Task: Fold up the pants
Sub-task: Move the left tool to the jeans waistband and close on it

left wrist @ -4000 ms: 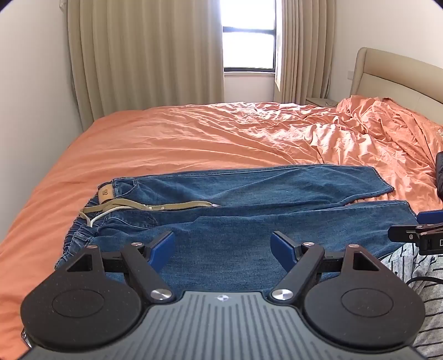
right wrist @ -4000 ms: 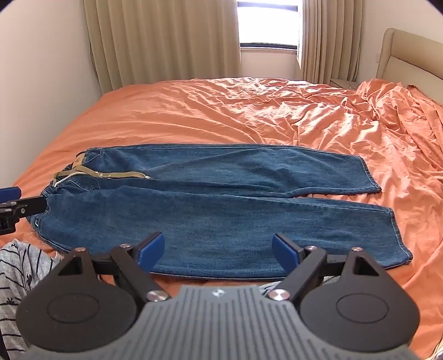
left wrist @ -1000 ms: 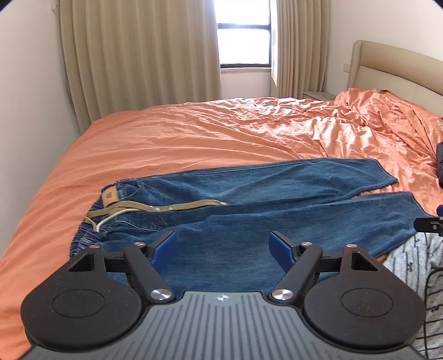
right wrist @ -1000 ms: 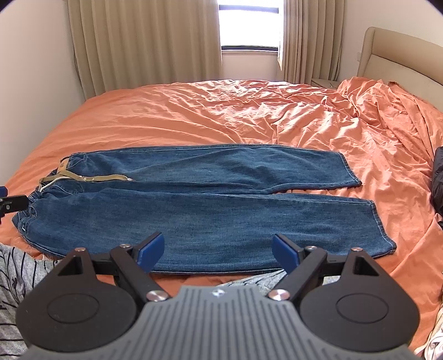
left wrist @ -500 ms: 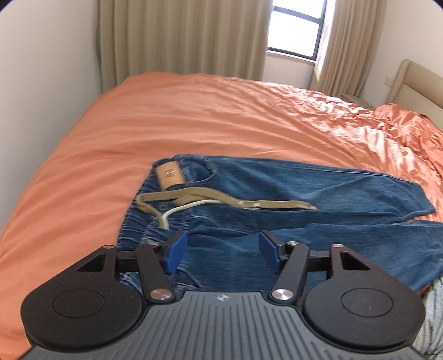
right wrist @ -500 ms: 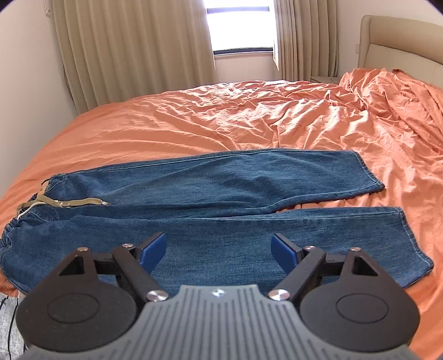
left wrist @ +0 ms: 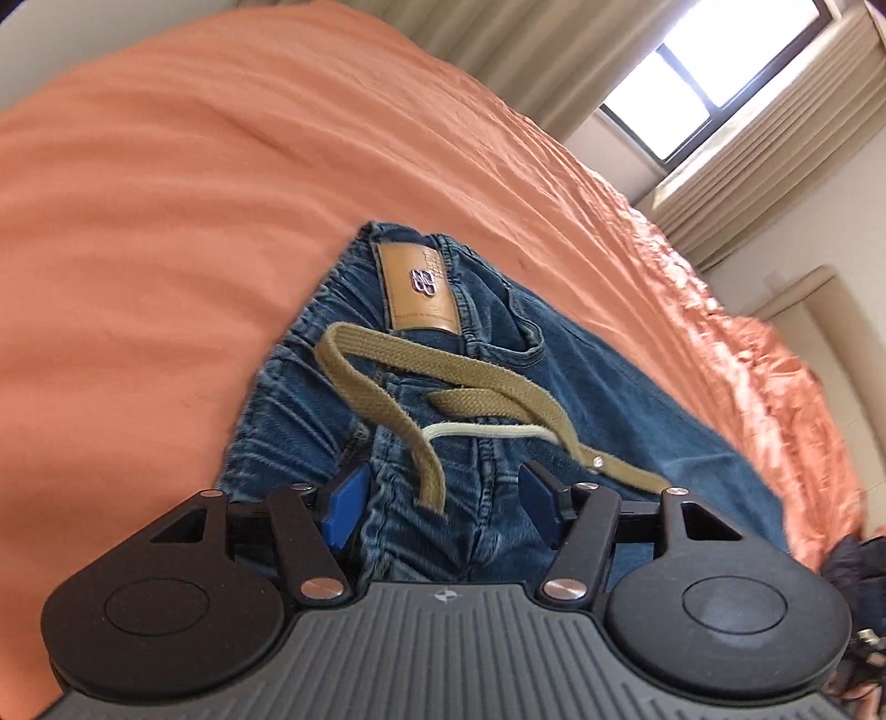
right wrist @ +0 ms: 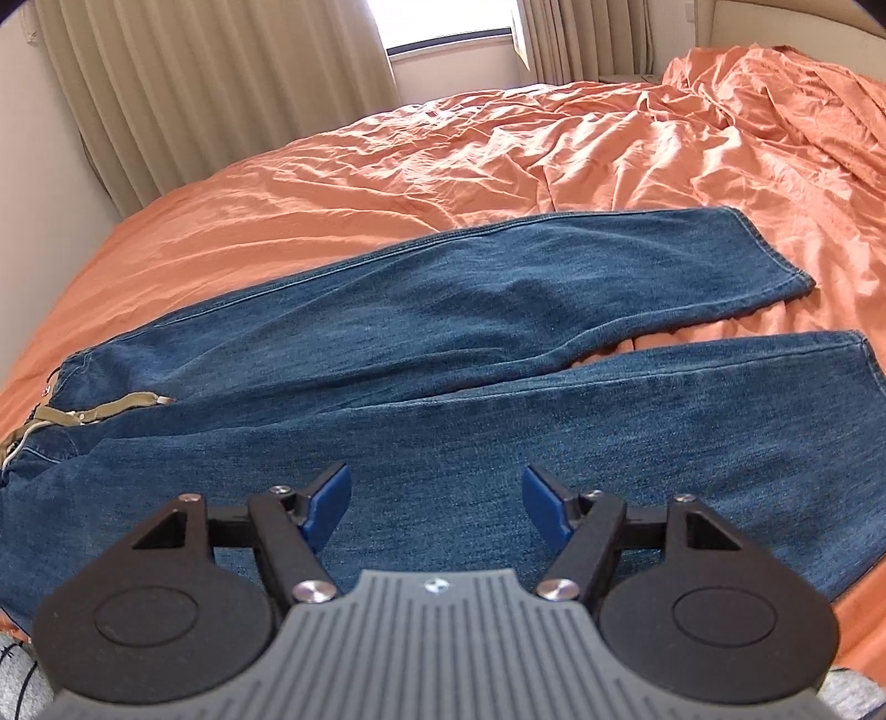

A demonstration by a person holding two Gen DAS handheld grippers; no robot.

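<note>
Denim pants flat on orange bed, left gripper fingers parting, right gripper fingers narrowing, both ungripped.

An orange bedsheet covers the bed, smooth far ahead-left of the right claw and crumpled ahead-right of it. Beige curtains hang beyond the bed, flanking a bright window. A beige padded headboard stands far right of the left claw, with a dark bundle low beside that claw's right edge
</note>
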